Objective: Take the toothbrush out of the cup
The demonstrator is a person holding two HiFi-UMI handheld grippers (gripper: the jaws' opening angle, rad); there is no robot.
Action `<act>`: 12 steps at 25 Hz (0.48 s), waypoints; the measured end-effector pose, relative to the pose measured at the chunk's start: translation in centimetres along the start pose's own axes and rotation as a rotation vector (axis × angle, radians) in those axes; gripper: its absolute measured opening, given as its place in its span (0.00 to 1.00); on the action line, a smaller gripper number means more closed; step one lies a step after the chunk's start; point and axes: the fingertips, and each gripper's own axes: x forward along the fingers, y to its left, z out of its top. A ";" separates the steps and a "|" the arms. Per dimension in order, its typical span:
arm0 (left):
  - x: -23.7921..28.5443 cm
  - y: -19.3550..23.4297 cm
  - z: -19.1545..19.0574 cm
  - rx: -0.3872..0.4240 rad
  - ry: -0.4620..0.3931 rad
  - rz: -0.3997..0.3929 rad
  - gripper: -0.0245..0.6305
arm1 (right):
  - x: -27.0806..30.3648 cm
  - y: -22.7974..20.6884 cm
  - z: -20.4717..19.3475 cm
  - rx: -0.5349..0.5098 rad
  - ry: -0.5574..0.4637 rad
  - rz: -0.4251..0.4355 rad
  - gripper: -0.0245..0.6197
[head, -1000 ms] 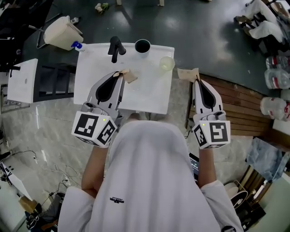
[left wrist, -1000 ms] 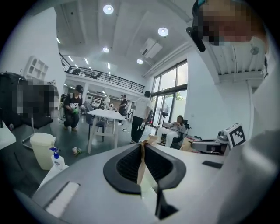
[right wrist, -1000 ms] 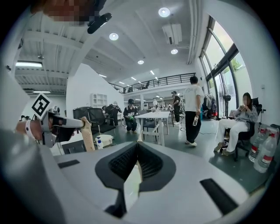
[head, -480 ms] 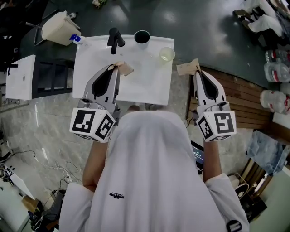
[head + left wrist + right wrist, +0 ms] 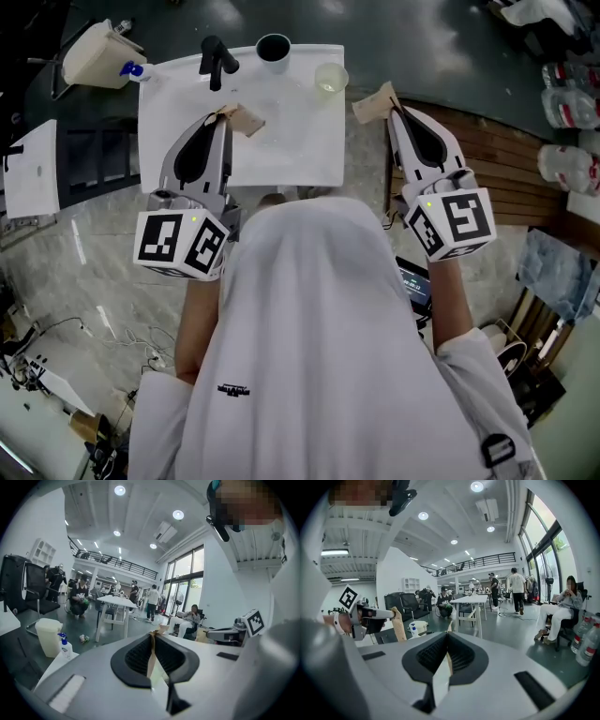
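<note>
A white basin (image 5: 281, 150) stands in front of me in the head view, with a black faucet (image 5: 214, 61) at its far edge. A black cup (image 5: 273, 47) sits on the far rim, and a pale translucent cup (image 5: 330, 77) stands to its right. I can make out no toothbrush in either cup. My left gripper (image 5: 236, 118) hovers over the basin's left half, shut and empty, and its tan-taped tips (image 5: 152, 637) meet in the left gripper view. My right gripper (image 5: 375, 101) is just off the basin's right edge, also shut with nothing held (image 5: 449, 630).
A cream bin (image 5: 92, 56) with a blue-capped bottle (image 5: 133, 70) stands left of the basin. A slatted wooden bench (image 5: 506, 159) lies to the right, with plastic bottles (image 5: 562, 164) past it. People and a white table (image 5: 471, 601) are across the hall.
The head view has shifted, so the basin sits higher and further left in the picture. Both grippers stay shut and hold their places beside the basin.
</note>
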 end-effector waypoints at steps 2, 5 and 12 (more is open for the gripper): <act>0.1 0.1 -0.1 -0.005 0.002 0.000 0.07 | 0.1 0.1 -0.2 0.004 0.007 0.000 0.05; 0.3 0.1 -0.3 -0.008 0.007 -0.003 0.07 | 0.2 0.1 -0.4 0.007 0.009 -0.003 0.05; 1.0 0.4 -0.6 -0.015 0.021 -0.022 0.07 | 0.8 0.1 -0.5 0.010 0.007 -0.021 0.05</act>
